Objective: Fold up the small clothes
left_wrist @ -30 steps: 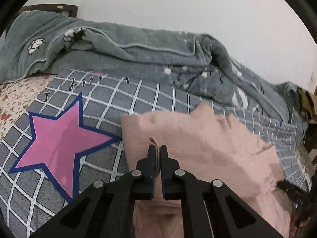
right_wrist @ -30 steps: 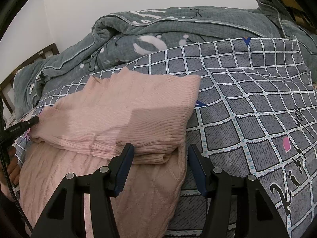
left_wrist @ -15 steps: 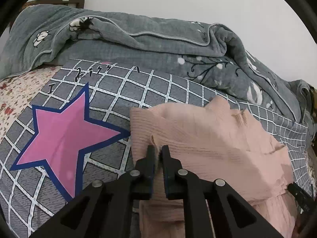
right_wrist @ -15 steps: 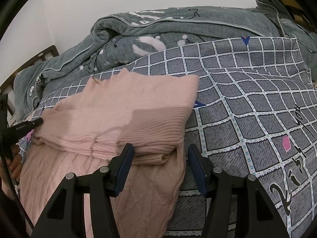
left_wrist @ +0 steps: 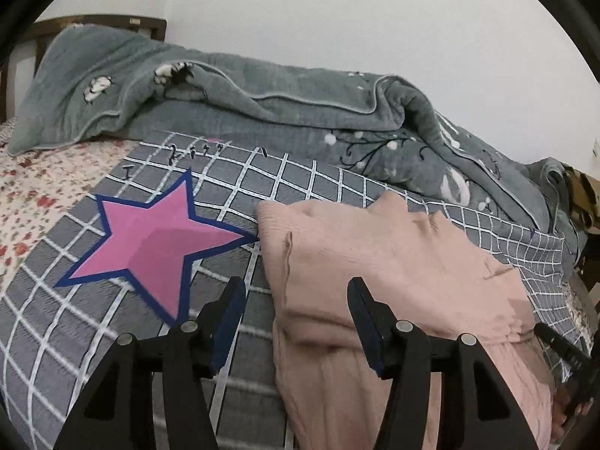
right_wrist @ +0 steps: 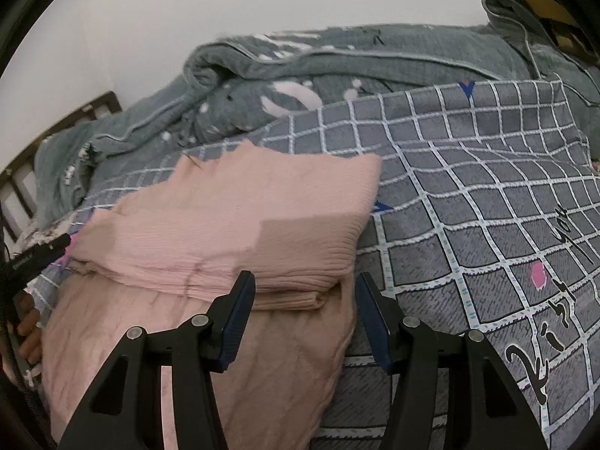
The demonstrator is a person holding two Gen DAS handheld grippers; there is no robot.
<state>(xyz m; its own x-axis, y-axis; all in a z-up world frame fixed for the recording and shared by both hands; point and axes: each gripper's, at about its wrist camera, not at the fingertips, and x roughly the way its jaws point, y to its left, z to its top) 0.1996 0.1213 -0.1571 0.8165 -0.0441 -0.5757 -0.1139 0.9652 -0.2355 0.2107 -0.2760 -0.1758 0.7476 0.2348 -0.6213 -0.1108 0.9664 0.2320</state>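
A bed (left_wrist: 33, 195) fills both views, its flowered sheet showing at the left edge of the left wrist view. Across it lies a grey checked cover (left_wrist: 318, 183) with white grid lines. A rumpled grey-green quilt (left_wrist: 262, 112) with white printed flowers is heaped along the wall behind it. A dark wooden headboard (left_wrist: 97, 22) stands at the far left.

On the checked cover a large pink star (left_wrist: 157, 243) edged in dark blue sits just left of the pink sweater (left_wrist: 375, 262). The sweater lies folded on the cover, its upper part doubled over the lower part so that a ribbed folded edge faces the right wrist camera (right_wrist: 285, 285).

The left gripper (left_wrist: 296, 318) hovers over the sweater's left edge with its jaws wide apart, holding nothing; one blue-padded finger is over the cover, the other over the pink knit. The right gripper (right_wrist: 305, 313) has its jaws spread as well, empty, one on each side of the folded edge's right corner.

Black handwriting runs along the cover at the right of the right wrist view (right_wrist: 543, 345); it looks like cursive letters, but I cannot read the words with certainty. Similar script sits above the star (left_wrist: 195, 153), also unreadable.
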